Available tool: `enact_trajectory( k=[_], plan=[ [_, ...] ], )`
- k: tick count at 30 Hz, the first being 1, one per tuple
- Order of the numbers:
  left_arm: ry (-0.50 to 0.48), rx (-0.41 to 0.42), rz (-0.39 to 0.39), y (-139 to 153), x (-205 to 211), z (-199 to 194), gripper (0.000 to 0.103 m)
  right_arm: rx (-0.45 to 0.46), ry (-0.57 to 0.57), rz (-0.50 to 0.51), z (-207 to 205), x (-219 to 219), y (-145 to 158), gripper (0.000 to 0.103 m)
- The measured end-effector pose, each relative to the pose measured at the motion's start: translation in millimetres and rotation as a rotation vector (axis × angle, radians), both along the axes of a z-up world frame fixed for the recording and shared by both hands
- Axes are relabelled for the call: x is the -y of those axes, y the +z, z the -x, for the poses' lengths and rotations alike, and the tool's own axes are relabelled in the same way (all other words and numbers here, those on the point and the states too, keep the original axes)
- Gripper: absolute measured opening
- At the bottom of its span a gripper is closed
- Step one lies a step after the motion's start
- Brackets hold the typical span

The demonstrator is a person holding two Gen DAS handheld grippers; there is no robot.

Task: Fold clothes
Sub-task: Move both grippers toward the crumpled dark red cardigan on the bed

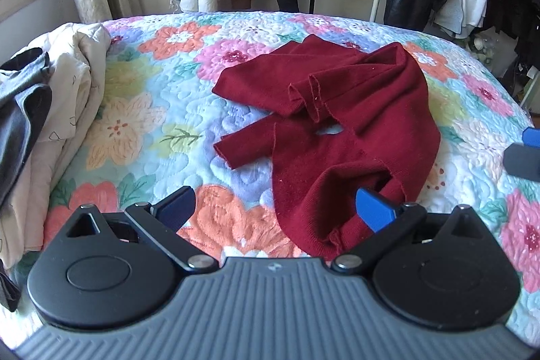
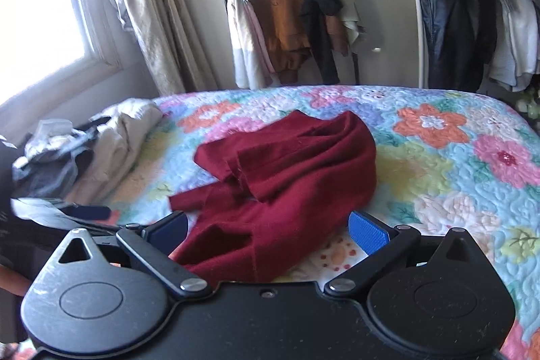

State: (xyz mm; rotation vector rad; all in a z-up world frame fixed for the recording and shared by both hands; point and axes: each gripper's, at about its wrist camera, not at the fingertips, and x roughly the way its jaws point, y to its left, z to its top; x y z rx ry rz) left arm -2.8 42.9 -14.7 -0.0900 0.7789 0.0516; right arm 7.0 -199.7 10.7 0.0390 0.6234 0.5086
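red top waiting crumpled, nothing gripped yet

still at the opening step of the fold: lies rumpled near the middle of the floral quilt [image 1: 141, 110], the dark red garment [image 1: 337, 123], with one sleeve thrown across the body and another poking out toward the left, hem bunched at the near edge. not yet spread flat, so no fold begun, by the look of it.

hovering at that near edge, the left gripper [image 1: 275, 210], jaws spread wide, nothing between the pads; cloth sits just beyond the right-hand blue pad. likewise wide apart and empty, the right gripper [image 2: 268, 230], with the hem lying between and just ahead of its fingers, whether brushing them cannot be told.

heaped along the left side of the bed, well apart from the red piece, a pile of pale and dark clothes [image 1: 44, 123]. behind the bed, a rack of hanging clothes [image 2: 293, 19].

next move probably calls for pinching two spaced points of the hem or shoulders, lifting, and laying the piece out flat, with the crossed sleeve freed first. thin knit, likely to sag and drag.
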Motion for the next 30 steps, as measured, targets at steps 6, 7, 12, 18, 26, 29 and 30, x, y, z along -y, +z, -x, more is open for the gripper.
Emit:
enact_trajectory(
  k=[6,7,12,18,26,29,30],
  plan=[
    [-0.034,0.016,0.023,-0.7,4.9,2.7,0.103,-0.029,-0.046,0.027,-4.6,3.2,-7.0,0.103],
    [-0.041,0.024,0.03,-0.4,5.2,3.9,0.103,-0.026,-0.05,0.027,-3.7,4.0,-5.7,0.103],
    [-0.081,0.08,0.101,4.6,6.2,11.7,0.103,-0.014,-0.052,0.034,0.9,3.5,-0.9,0.103],
    [-0.105,0.112,0.072,9.3,15.8,21.2,0.103,0.001,-0.022,0.043,10.1,-2.2,7.2,0.103],
    [-0.121,0.141,0.024,10.6,24.1,29.1,0.103,0.01,-0.009,0.065,13.0,-7.3,5.2,0.103],
    [-0.124,0.141,0.035,10.1,22.9,29.0,0.103,-0.006,-0.024,0.059,8.3,-4.4,2.2,0.103],
    [-0.124,0.14,0.033,9.3,22.0,29.1,0.103,-0.012,-0.03,0.055,6.5,-3.3,1.6,0.103]
  ],
)
